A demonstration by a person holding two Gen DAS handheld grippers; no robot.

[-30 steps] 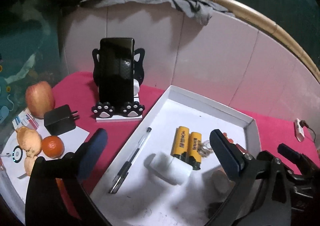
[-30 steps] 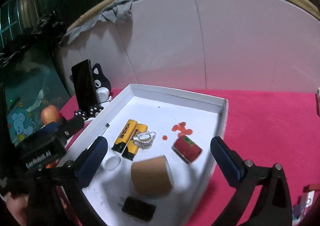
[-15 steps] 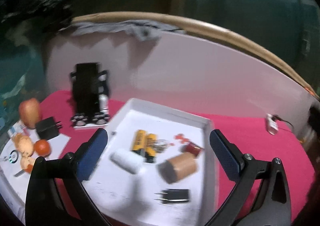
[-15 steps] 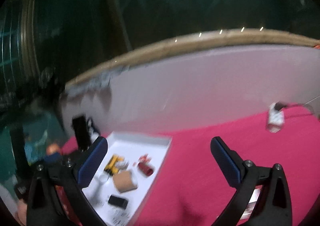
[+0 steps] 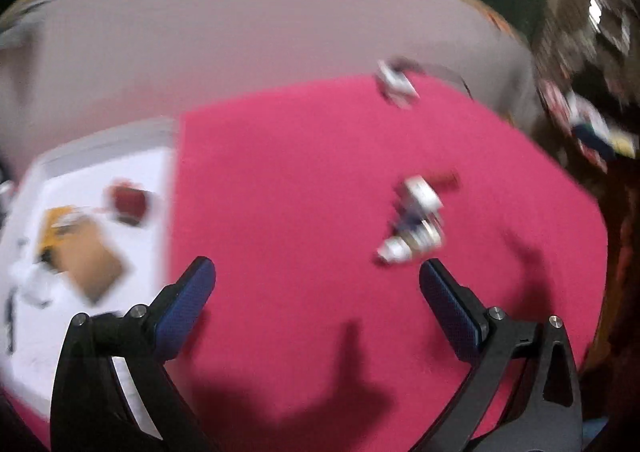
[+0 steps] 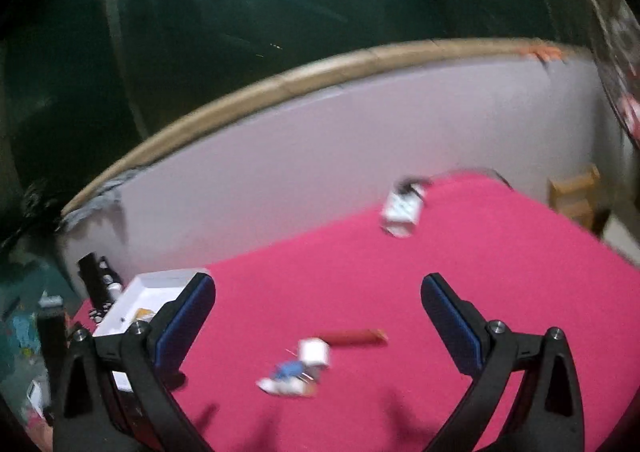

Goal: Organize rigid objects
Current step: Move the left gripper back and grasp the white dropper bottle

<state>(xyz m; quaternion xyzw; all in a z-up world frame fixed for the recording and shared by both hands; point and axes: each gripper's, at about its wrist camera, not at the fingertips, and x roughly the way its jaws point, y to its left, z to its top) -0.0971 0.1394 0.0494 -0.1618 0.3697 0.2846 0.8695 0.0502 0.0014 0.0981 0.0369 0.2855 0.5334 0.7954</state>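
Both views are motion-blurred. My left gripper (image 5: 318, 278) is open over bare pink cloth, with nothing between its blue pads. Ahead and to its right lies a small heap of white and blue items (image 5: 416, 221) beside a red stick (image 5: 444, 177). The white tray (image 5: 156, 139) sits at the left, holding a brown cylinder (image 5: 92, 264), a red can (image 5: 128, 201) and yellow batteries (image 5: 56, 223). My right gripper (image 6: 318, 290) is also open and empty. The same white and blue heap (image 6: 300, 372) and red stick (image 6: 356, 336) lie below it.
A white plug with a cable (image 5: 396, 83) (image 6: 402, 207) rests by the pale back wall. The tray corner (image 6: 160, 280) and a black phone stand (image 6: 94, 280) show far left in the right wrist view. A wooden block (image 6: 576, 195) stands past the table's right edge.
Both grippers have swung right, away from the tray, toward the right half of the pink cloth. The small heap has come into view. Both stay open.
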